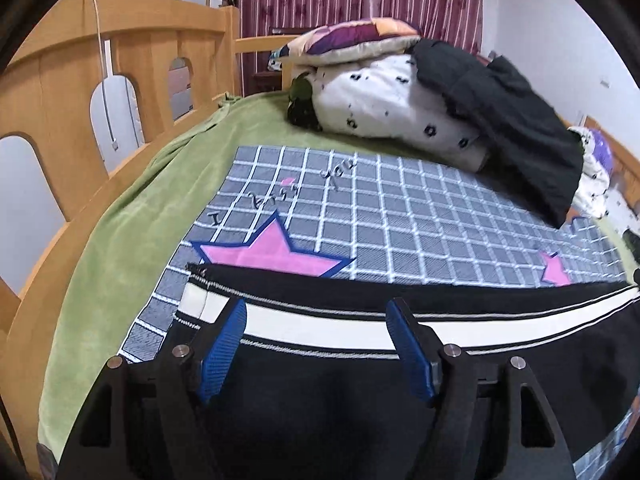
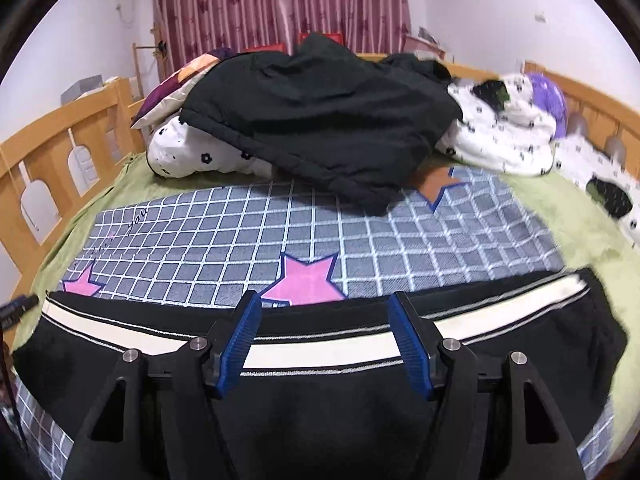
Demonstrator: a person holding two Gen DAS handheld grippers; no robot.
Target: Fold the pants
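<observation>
Bedroom, wooden-railed bed: black pants lie crosswise just under both grippers.

Nearest, the pants (image 1: 320,380) lie flat on the checked mat (image 1: 400,216), their white-striped band running left to right across both views, so the long axis sits square to the way the fingers point. The left gripper (image 1: 316,312) stands over the band's left end, the right gripper (image 2: 324,304) over its middle and right; each has its blue pads parted, straddling the stripe and pinching no cloth. Either hand is equally near, so the coming grasp looks like a short drop onto the band. Beyond, bare mat, then a black jacket (image 2: 320,120) heaped on a white quilt (image 1: 392,116), well apart, blocking nothing.
</observation>
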